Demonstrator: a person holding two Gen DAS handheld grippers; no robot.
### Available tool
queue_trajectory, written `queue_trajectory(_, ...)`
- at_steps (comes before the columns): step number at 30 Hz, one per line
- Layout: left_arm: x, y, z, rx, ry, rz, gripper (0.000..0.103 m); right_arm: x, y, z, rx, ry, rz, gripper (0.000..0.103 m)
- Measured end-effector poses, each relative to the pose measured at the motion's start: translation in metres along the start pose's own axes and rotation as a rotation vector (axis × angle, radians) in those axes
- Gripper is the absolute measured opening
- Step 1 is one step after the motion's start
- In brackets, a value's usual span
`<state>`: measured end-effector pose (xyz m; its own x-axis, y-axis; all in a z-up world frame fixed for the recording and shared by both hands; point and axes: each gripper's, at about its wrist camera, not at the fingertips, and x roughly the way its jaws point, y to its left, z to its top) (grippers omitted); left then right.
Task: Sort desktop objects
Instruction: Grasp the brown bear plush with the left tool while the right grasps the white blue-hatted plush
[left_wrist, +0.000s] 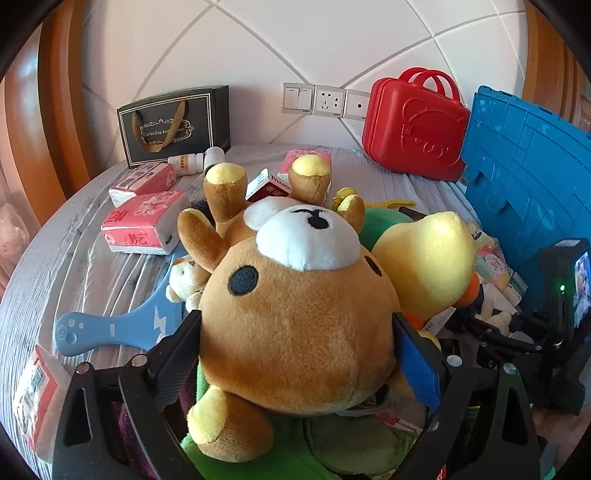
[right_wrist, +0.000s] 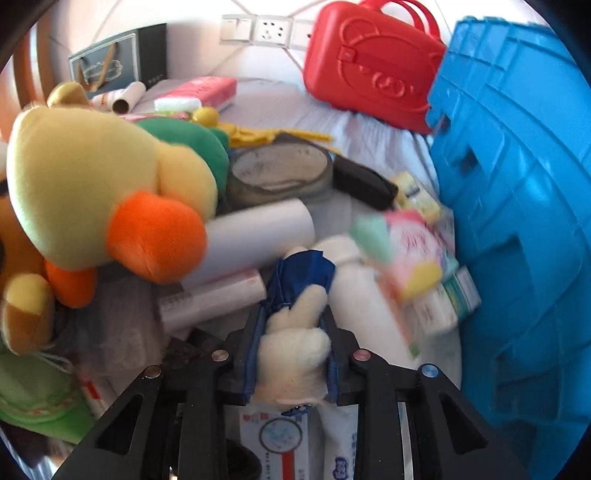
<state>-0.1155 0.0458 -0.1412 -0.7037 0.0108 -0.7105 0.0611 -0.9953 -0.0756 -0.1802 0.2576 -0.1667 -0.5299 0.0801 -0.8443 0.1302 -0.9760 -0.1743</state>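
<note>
White quilted wall behind a grey-sheeted surface (left_wrist: 92, 266), crowded: red tissue packs (left_wrist: 142, 221), blue plastic paddle (left_wrist: 110, 326), red plastic suitcase (left_wrist: 415, 123), blue ribbed crate (right_wrist: 517, 184) at right. Left gripper (left_wrist: 297, 339) jaws spread wide, pads flanking the brown plush bear (left_wrist: 295, 314). Right gripper (right_wrist: 291, 347) clamped on a cream plush limb (right_wrist: 295, 332), yellow plush duck (right_wrist: 92, 192) crowding its left.
</note>
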Motion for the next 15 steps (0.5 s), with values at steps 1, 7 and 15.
queue_trajectory(1,-0.001,0.000,0.000,0.004,0.001,-0.004,0.096,0.003,-0.002,-0.007,0.025,0.015,0.027,0.028)
queue_trajectory(7,-0.011,0.002,0.004,0.012,-0.028,-0.021,0.092,-0.024,-0.004,-0.019,0.087,-0.065,0.119,0.028)
queue_trajectory(15,-0.040,0.007,0.016,0.023,-0.082,-0.036,0.091,-0.073,-0.008,-0.003,0.120,-0.167,0.153,0.028)
